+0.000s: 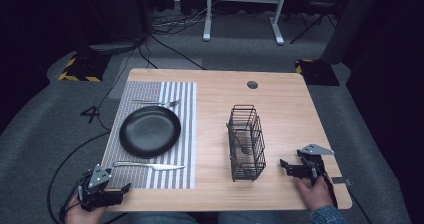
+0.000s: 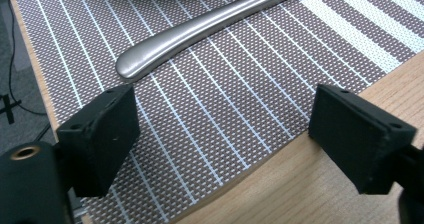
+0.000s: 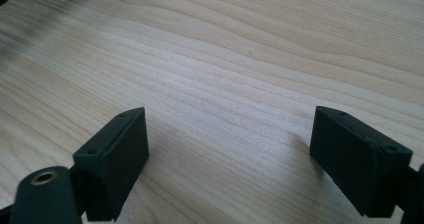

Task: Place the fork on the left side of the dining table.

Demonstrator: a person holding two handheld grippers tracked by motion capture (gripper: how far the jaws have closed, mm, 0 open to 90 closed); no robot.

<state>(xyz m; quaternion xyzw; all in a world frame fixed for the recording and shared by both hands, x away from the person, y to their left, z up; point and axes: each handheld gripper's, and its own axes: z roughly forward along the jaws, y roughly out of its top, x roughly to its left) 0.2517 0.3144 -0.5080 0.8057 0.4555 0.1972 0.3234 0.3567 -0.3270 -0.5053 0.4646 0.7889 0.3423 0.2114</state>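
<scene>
1. Two grippers rest near the person's edge of the table [image 1: 290,104]; the left gripper [image 1: 120,190] sits at the near left corner of the striped placemat [image 1: 150,91], and the right gripper [image 1: 286,165] rests on bare wood just beside the wire basket [image 1: 246,143].
2. Both sets of jaws stand wide apart with nothing between them; in the left gripper view the placemat and the table edge lie in the gap.
3. By my reading, the step in hand is the approach to the knife [image 1: 149,166], which lies on the placemat between the black plate [image 1: 150,131] and the near edge.
4. Its long axis runs left to right across the table, with the rounded handle end [image 2: 131,66] toward the left gripper and the blade tip toward the basket.
5. Next, the left gripper likely needs to move forward, straddle the handle across its width and close.
6. A fork [image 1: 156,102] lies beyond the plate, also crosswise.
</scene>
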